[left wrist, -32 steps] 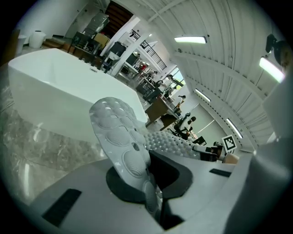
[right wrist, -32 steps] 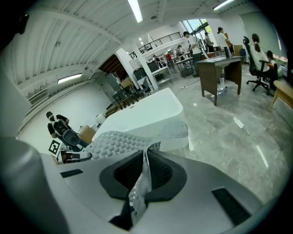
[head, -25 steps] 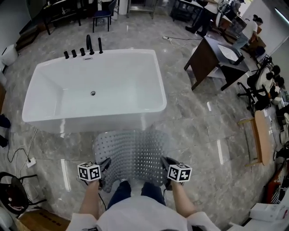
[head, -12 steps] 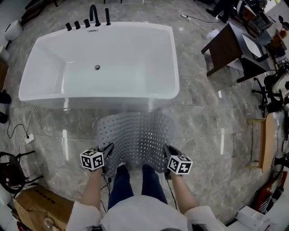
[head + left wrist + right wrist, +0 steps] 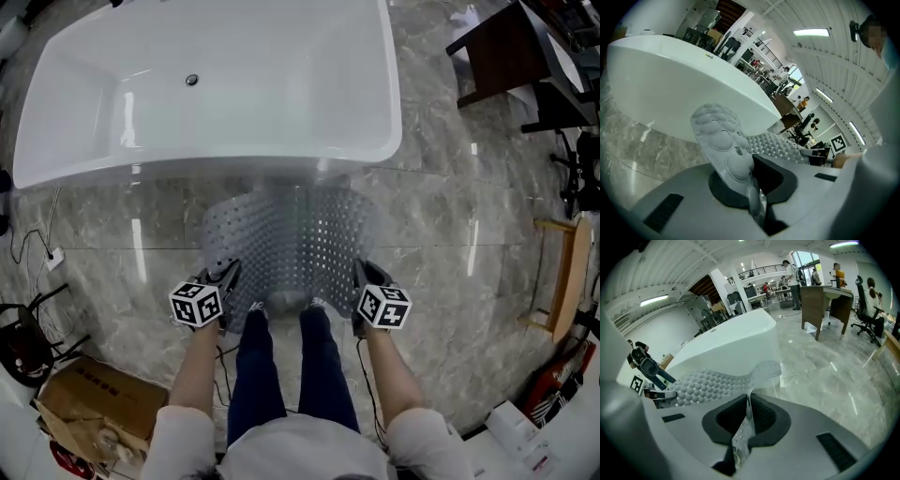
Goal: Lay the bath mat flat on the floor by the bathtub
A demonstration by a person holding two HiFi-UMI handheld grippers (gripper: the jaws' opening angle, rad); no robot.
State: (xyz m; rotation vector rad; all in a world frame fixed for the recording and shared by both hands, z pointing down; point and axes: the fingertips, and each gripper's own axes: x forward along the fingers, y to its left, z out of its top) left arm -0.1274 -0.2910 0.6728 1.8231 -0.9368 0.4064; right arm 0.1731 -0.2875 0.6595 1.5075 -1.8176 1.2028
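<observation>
item: bath mat (image 5: 291, 246), translucent grey, studded, held by its two near corners
place: low over the floor (image 5: 450, 234), just in front of the bathtub (image 5: 206, 84); far edge near the tub wall, middle humped, not yet flat
left hand-held gripper (image 5: 228, 274): clamped tight on the near left corner
right hand-held gripper (image 5: 362, 274): clamped tight on the near right corner
risk, feet: near edge hanging by the person's shoes (image 5: 316, 305); likely to land on them unless drawn back or stepped clear of
risk, buckle: hump in the middle likely to set as a ridge if the corners go down too close to the tub
risk, far edge: may ride up the tub wall or fold under if pushed forward
risk, release: uneven letting-go likely to leave the mat skewed
head view only: whole outline of the mat, its squareness to the tub, the shoes
left gripper view only: corner bent upward out of the jaws, round cups on its face
right gripper view only: thin edge pinched between the pads, far right corner curled up, table (image 5: 825, 301) well apart
</observation>
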